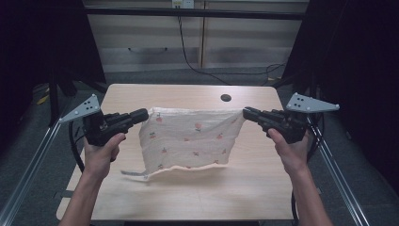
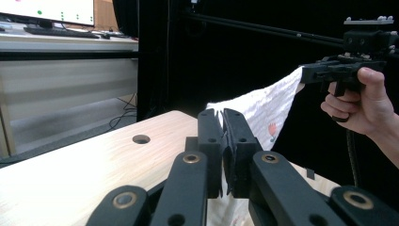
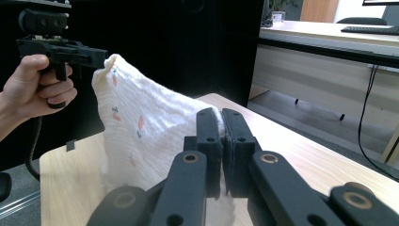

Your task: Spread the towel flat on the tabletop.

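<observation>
A white cotton cloth printed with small red fruit motifs (image 1: 188, 139) hangs stretched between two hand-held grippers above a light wooden table (image 1: 244, 188), its lower hem and a trailing strap draped on the tabletop near the person's side. The left gripper (image 1: 143, 113), a black two-jaw tool held in the person's left hand (image 1: 101, 153), has its jaws pinched tight on the cloth's upper left corner; the left gripper view shows fabric squeezed between the black jaws. The right gripper (image 1: 245, 112), gripped by the right hand (image 1: 291, 150), is clamped likewise on the upper right corner, with white cloth bunched between its jaws in the right gripper view. Both corners are held clear of the table, and the top edge sags slightly between them. Beyond the cloth, a round cable hole (image 1: 226, 98) sits in the far part of the tabletop, and a black cable (image 1: 188, 56) runs down pale wooden cabinets (image 1: 244, 37) behind.
</observation>
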{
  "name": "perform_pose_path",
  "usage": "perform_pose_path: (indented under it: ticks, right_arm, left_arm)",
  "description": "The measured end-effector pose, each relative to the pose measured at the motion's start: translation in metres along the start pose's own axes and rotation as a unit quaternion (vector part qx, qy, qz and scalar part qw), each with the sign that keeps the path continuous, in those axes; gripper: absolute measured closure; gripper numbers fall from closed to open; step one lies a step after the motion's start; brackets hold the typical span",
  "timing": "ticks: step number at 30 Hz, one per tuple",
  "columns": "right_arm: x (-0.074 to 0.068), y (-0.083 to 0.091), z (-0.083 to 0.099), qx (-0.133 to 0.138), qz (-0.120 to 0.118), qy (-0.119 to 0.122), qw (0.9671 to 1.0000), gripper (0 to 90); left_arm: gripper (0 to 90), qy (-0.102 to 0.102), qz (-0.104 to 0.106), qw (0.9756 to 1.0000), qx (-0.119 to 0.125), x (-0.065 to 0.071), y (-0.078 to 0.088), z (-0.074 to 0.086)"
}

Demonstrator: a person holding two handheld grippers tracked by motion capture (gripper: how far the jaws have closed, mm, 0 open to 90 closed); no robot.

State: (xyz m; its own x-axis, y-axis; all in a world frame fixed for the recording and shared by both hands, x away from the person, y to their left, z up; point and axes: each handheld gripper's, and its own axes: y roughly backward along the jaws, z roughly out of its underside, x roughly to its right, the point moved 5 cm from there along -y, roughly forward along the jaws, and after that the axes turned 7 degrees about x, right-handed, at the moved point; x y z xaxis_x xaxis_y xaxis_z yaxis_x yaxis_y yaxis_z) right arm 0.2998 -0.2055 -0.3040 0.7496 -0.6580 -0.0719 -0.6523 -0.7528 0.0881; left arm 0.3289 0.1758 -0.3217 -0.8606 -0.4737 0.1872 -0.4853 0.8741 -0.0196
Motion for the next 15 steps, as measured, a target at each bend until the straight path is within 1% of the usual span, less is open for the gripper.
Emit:
perform_pose_path:
  ticks: [1,2,4,5,6,8,9,10,12,13,15]
  right_arm:
    - [0.000,0.000,0.000,0.000,0.000,0.000,1.0000,86.9]
    - [-0.003,0.003,0.001,0.000,0.000,0.002,1.0000,86.9]
    - [-0.006,0.007,0.001,0.003,-0.004,0.004,1.0000,86.9]
    - [-0.008,0.009,0.001,0.004,-0.004,0.005,1.0000,86.9]
    - [-0.010,0.011,0.002,0.007,-0.004,0.006,0.9999,86.9]
    - [-0.013,0.015,0.003,0.007,-0.005,0.009,0.9999,86.9]
    - [-0.016,0.017,0.004,0.006,-0.006,0.008,0.9999,86.9]
    - [-0.018,0.019,0.004,0.005,-0.006,0.009,0.9999,86.9]
    - [-0.023,0.023,0.003,0.011,-0.008,0.012,0.9998,86.9]
    - [-0.025,0.024,0.002,0.013,-0.010,0.012,0.9998,86.9]
    - [-0.026,0.025,0.002,0.015,-0.010,0.015,0.9997,86.9]
  left_arm:
    - [86.9,0.000,0.000,1.0000,0.000,0.000,0.000,0.000]
    - [86.9,-0.002,0.004,1.0000,0.000,0.003,0.002,0.001]
    - [86.9,-0.001,0.007,1.0000,0.000,0.005,0.003,0.002]
    - [86.9,-0.003,0.008,1.0000,-0.004,0.008,0.006,0.004]
    - [86.9,0.000,0.009,1.0000,-0.002,0.010,0.006,0.004]
    - [86.9,-0.010,0.012,0.9999,-0.005,0.014,0.008,0.004]
    - [86.9,-0.007,0.014,0.9999,-0.003,0.017,0.009,0.003]
    - [86.9,-0.013,0.014,0.9998,-0.002,0.019,0.010,0.002]
    - [86.9,-0.025,0.012,0.9996,-0.003,0.024,0.012,0.000]
    - [86.9,-0.027,0.009,0.9996,-0.006,0.026,0.012,0.000]
    - [86.9,-0.024,0.008,0.9997,-0.006,0.027,0.011,-0.002]
